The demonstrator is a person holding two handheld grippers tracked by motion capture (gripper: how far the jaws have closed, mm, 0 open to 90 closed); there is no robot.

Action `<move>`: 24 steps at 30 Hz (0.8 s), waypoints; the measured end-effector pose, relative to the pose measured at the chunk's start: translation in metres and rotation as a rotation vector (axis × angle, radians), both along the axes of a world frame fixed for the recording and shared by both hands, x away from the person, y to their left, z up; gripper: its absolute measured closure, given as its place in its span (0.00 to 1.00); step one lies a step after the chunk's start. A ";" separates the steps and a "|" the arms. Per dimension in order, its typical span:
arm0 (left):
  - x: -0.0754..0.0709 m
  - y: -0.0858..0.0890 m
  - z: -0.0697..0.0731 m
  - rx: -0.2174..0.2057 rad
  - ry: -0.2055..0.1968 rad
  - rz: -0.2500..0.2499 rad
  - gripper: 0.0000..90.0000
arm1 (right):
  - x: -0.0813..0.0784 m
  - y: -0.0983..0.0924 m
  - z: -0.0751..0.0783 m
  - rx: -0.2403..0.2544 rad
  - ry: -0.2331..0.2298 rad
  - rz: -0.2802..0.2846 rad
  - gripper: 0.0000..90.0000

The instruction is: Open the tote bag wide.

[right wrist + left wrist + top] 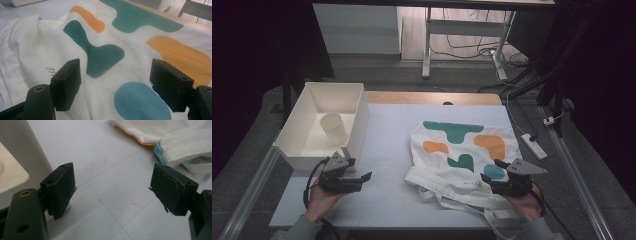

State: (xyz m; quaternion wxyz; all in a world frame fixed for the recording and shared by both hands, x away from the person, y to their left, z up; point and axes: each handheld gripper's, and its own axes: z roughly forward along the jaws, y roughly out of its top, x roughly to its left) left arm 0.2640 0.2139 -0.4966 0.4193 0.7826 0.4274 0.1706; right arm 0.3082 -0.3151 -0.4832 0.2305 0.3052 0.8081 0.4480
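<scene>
The table (pixel 397 200) was covered with a pale sheet and stood in a dim room, with a grey floor and some desk legs behind it. On its left part stood a white bin (pixel 297 145), and a paper cup (pixel 334 128) stood inside the bin, close to the right wall.

The bag (pixel 457 155) — a white cloth one with teal, orange and blue blobs — lay flat on the right half of the table, and its straps were bunched at the near edge.

The left gripper (pixel 362 173) was held just in front of the bin's near right corner, pointing to the right. Its jaws stood wide apart and nothing was between them; in the left gripper view, the bare sheet (pixel 110 195) lay under them and the bag's edge (pixel 175 147) was further off.

The right gripper (pixel 492 169) was at the bag's near right corner, over the blue blob (pixel 141 102). Its jaws were also spread wide — the cloth lay below them and was not pinched.
</scene>
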 end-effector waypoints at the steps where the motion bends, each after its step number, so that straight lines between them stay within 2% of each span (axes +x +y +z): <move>1: 0.000 0.000 0.000 -0.001 0.004 0.000 0.22 | 0.000 0.000 0.000 -0.001 -0.001 -0.001 0.28; 16: 0.000 -0.001 -0.001 0.006 -0.003 -0.007 0.22 | 0.000 0.001 -0.001 -0.008 -0.001 -0.002 0.29; 24: 0.000 -0.003 0.002 -0.001 -0.016 -0.006 0.22 | 0.002 -0.001 0.000 0.021 0.002 0.008 0.29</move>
